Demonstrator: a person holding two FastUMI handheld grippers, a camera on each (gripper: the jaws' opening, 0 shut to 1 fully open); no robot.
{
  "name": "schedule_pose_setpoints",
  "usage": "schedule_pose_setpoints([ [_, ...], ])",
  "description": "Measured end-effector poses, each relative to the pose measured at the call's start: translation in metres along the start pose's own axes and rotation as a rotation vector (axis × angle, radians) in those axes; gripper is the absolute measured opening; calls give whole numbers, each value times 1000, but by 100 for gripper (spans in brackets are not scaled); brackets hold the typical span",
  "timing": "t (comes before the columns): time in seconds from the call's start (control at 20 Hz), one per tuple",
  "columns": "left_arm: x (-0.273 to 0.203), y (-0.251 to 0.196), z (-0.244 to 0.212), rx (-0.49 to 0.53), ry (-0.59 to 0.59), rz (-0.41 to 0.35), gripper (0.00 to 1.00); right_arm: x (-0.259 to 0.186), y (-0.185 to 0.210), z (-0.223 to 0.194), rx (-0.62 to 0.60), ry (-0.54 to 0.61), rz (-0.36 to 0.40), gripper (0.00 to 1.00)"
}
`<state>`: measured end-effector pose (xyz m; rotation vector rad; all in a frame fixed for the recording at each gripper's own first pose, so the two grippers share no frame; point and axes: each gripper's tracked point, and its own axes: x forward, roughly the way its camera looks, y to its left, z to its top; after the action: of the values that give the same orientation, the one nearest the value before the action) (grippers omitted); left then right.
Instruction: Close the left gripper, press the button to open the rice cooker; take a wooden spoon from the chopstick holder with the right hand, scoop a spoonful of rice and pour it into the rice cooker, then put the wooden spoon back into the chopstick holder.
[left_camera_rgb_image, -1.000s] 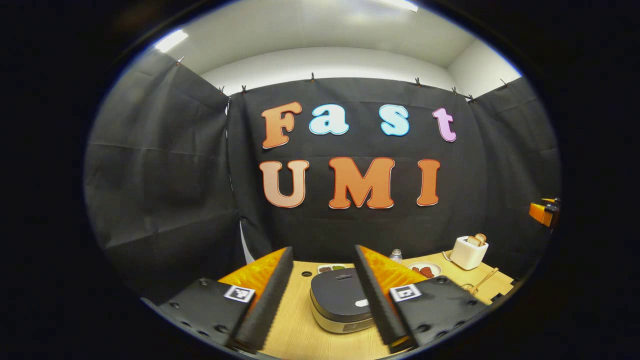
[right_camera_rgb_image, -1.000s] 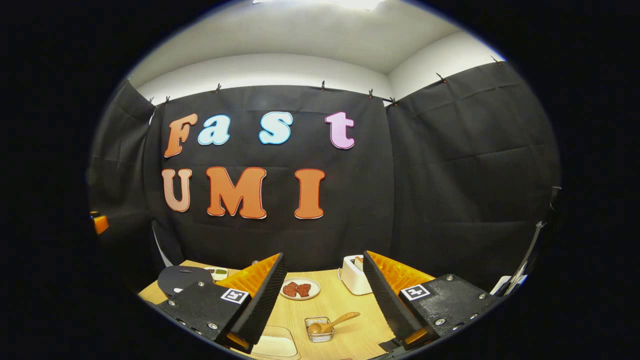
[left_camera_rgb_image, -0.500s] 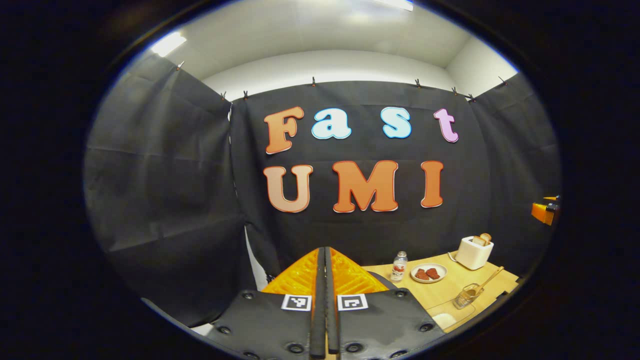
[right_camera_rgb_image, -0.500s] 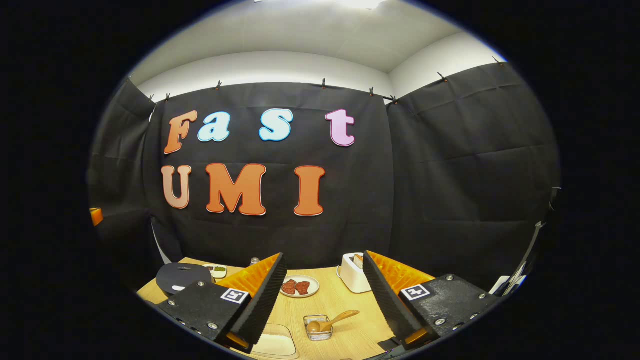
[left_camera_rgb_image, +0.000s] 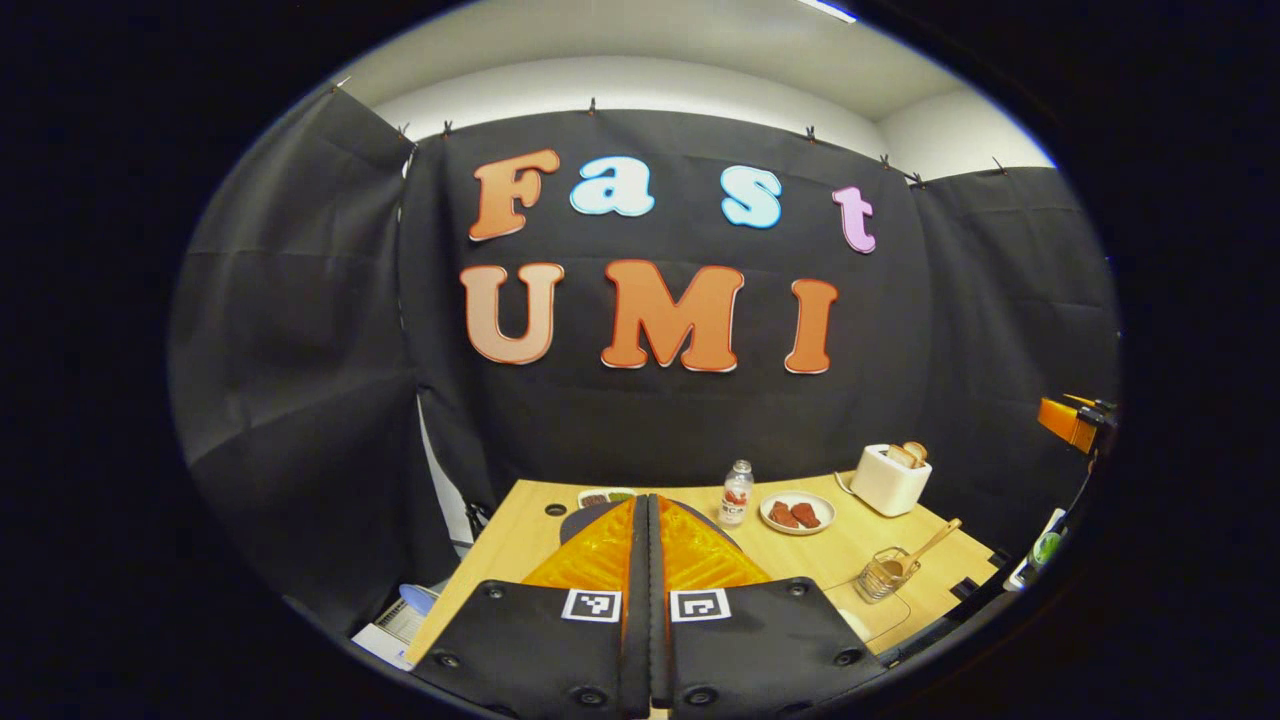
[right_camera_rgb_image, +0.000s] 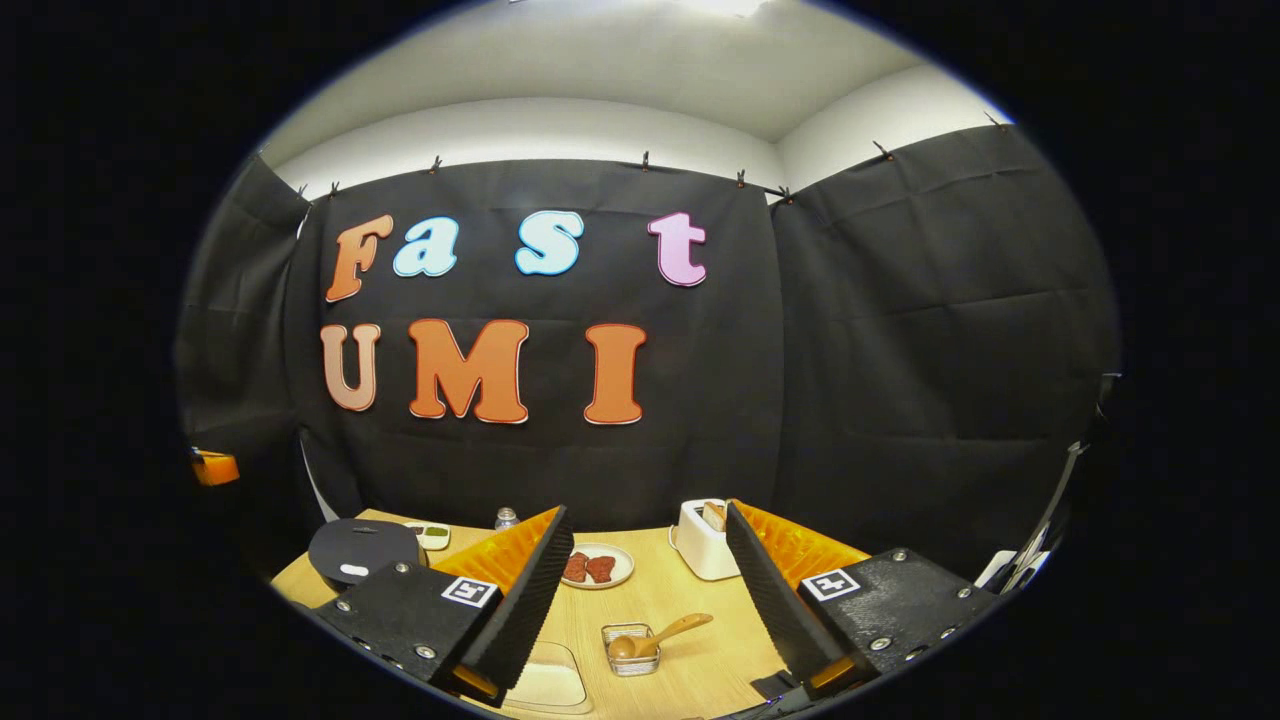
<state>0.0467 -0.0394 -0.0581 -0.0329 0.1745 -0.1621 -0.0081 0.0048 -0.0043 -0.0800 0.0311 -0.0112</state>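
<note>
The rice cooker (right_camera_rgb_image: 365, 548) sits at the far left of the bench (right_camera_rgb_image: 690, 650) in the right gripper view, its dark lid down, so the button press is not yet done. In the left gripper view just a dark sliver of it (left_camera_rgb_image: 578, 517) shows past the left gripper (left_camera_rgb_image: 649, 600), whose jaws are pressed flat together with nothing between them. That covers the first part of the task.

To do the press well, the closed tips should probably come down squarely on the light patch at the cooker's near edge, which looks like the button, though it is too small to be sure. A push straight along the jaws would keep them from sliding off the smooth lid.

The wooden spoon (right_camera_rgb_image: 660, 636) leans in the small wire holder (right_camera_rgb_image: 628, 650) near the middle of the bench, its handle tilted up to the right. The right gripper (right_camera_rgb_image: 645, 600) hangs above it with jaws wide apart and empty. A shallow dish of rice (right_camera_rgb_image: 552, 685) lies just left of the holder, partly behind the left finger and cut off at the bottom.

Farther back stand a plate of food (right_camera_rgb_image: 595, 565), a toaster (right_camera_rgb_image: 703, 540), a small bottle (left_camera_rgb_image: 736, 493) and a small tray (right_camera_rgb_image: 432, 535). The cooker's front panel is hidden behind the left gripper's own body.
</note>
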Motion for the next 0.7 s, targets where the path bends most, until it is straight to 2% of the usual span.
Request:
schedule_pose_setpoints([
  [0.55, 90, -33, -70, -46, 203, -96, 4, -4, -35, -25, 32, 70, -66, 95],
  [0.6, 95, -38, -78, -47, 222, -105, 0, -4, -38, -26, 30, 75, -73, 95],
  [0.65, 103, -39, -86, -29, 242, -105, 5, -5, -40, -27, 32, 80, -77, 95],
  [0.7, 111, -40, -95, -6, 264, -103, 4, -4, -41, -28, 36, 84, -80, 95],
])
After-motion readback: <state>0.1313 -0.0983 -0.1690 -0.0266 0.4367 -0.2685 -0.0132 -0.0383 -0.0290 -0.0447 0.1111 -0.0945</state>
